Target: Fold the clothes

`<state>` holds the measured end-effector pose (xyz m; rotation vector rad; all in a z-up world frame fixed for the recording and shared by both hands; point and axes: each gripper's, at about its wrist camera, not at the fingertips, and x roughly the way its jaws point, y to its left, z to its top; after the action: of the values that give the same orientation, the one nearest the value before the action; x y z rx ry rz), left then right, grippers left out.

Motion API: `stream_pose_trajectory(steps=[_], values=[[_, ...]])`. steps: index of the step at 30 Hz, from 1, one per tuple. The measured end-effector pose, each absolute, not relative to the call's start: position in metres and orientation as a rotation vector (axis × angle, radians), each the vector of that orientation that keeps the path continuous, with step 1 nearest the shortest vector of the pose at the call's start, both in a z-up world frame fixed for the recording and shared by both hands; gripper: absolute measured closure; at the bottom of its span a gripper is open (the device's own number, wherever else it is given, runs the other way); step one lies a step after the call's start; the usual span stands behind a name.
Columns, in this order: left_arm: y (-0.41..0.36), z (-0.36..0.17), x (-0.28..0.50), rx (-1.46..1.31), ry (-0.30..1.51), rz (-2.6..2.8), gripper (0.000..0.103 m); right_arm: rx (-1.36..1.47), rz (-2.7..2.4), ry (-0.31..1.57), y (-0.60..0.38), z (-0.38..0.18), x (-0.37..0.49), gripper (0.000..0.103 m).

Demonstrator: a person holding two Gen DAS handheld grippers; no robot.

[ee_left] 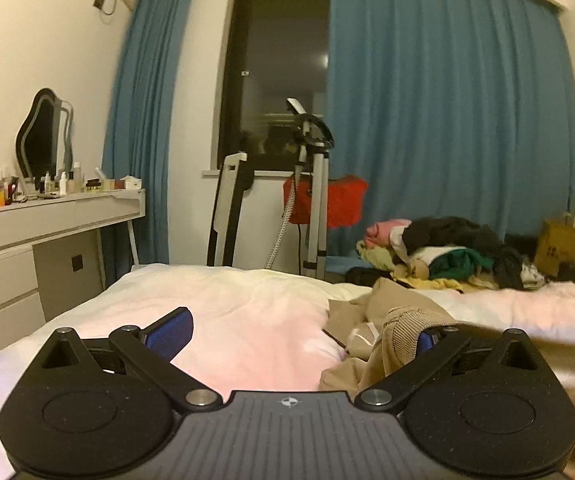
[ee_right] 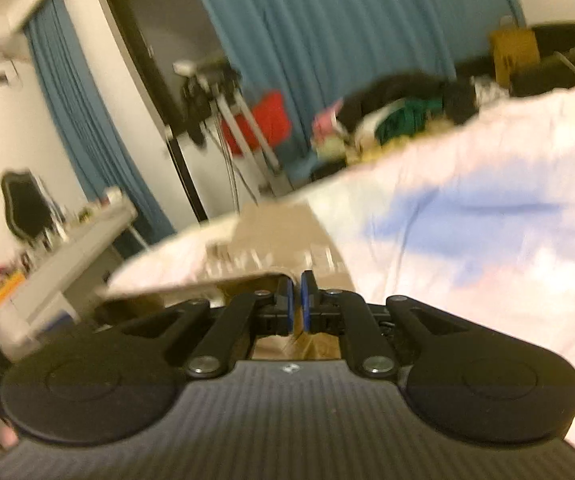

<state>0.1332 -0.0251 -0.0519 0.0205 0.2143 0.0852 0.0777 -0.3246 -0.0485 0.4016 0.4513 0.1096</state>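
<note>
A tan corduroy garment [ee_left: 371, 332] lies rumpled on the white bed [ee_left: 247, 312], right of centre in the left wrist view. My left gripper [ee_left: 299, 332] stands open just above the bed. A fold of the tan garment drapes over its right finger [ee_left: 425, 342]; its left finger [ee_left: 169, 330] is bare. In the blurred right wrist view, my right gripper [ee_right: 295, 300] is shut on the edge of the tan garment [ee_right: 279, 236], which is lifted and stretched out ahead over the bed [ee_right: 467, 200].
A pile of mixed clothes [ee_left: 443, 254] sits at the far right of the bed. Beyond the foot stand a garment steamer [ee_left: 311, 184], a red bag [ee_left: 339, 200] and blue curtains [ee_left: 447, 100]. A white dressing table [ee_left: 47, 220] with a mirror and bottles is on the left.
</note>
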Motion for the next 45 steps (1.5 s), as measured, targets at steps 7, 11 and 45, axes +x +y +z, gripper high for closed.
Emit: stream_pose_trajectory(steps=[7, 11, 45], values=[[-0.012, -0.040, 0.124, -0.006, 0.195, 0.101, 0.000, 0.049, 0.075, 0.663, -0.267, -0.084, 0.097, 0.052], [-0.008, -0.033, 0.102, 0.004, 0.178, 0.109, 0.000, -0.078, 0.113, 0.731, -0.248, -0.096, 0.089, 0.046], [-0.014, -0.061, 0.106, 0.062, 0.400, 0.117, 0.000, 0.275, -0.330, 0.389, -0.315, -0.062, 0.037, 0.019]])
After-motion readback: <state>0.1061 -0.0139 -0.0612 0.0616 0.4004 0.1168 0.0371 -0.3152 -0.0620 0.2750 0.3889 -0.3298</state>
